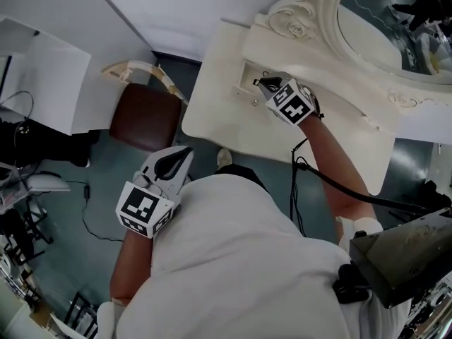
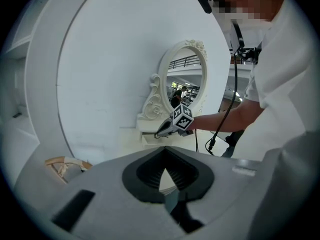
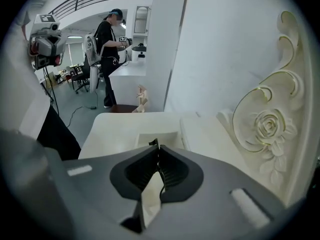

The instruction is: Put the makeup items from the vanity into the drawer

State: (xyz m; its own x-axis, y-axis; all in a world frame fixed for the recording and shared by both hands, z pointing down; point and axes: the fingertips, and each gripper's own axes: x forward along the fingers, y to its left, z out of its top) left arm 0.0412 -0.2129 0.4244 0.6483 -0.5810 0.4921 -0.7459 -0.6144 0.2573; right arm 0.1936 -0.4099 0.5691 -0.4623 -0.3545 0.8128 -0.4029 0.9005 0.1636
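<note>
Head view: we look steeply down over the person's shoulders onto the vanity top (image 1: 233,104). Left gripper view: we sit low and well back, facing the mirror (image 2: 186,79). Right gripper view: we skim close over that top, facing the room. All three views share the vanity top.

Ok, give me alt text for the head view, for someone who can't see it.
Seen from above, a person in a white shirt reaches the right claw to a small open drawer on a cream vanity, beside its carved oval mirror. The left claw, shut, hangs low over the floor near a brown-seated chair.
</note>
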